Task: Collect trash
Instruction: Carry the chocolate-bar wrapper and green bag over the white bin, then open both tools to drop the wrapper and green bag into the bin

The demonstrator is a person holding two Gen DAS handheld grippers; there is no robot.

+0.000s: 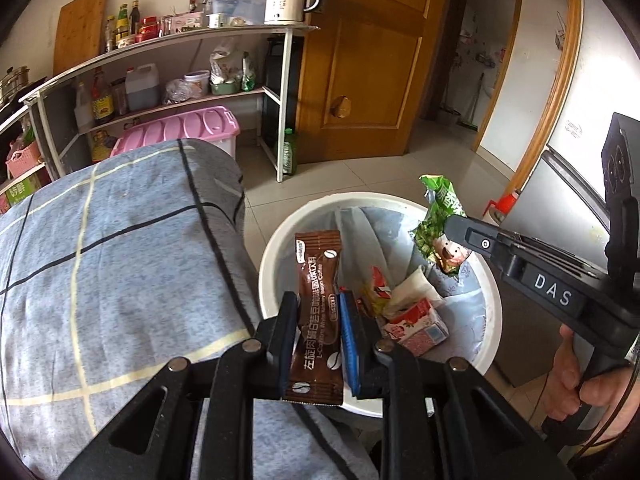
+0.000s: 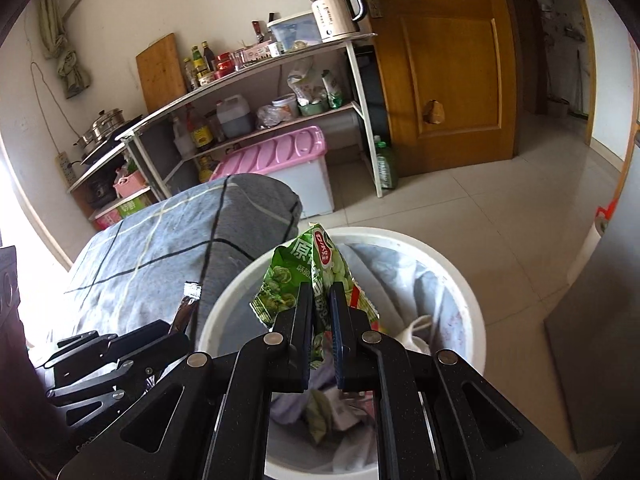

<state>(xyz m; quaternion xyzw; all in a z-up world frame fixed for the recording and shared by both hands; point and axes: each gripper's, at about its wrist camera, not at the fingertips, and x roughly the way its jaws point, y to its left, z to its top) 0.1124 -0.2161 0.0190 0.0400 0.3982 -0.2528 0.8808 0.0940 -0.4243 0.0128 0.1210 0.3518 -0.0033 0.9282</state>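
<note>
Left gripper [image 1: 319, 334] clamped on brown coffee sachet [image 1: 318, 312], lower centre of left view, over near rim of round white plastic bin [image 1: 276, 240]; only this view shows pink carton [image 1: 420, 326] and white tissue inside bin, plus hand [image 1: 568, 376] at lower right edge; right gripper [image 2: 321, 332] clenched on crumpled green snack bag [image 2: 298, 276], centre of right view, above bin [image 2: 468, 292]; only there steel pot [image 2: 102, 122] at left.

- Coffee sachet [image 1: 318, 316]: brown, white lettering.
- Snack wrapper [image 2: 308, 280]: green, red logo.
- Bin [image 1: 276, 240]: white.
- Cloth [image 1: 120, 248], left of frame: grey-blue, black and cream grid lines.
- Storage box lid [image 2: 276, 152]: pink.
</note>
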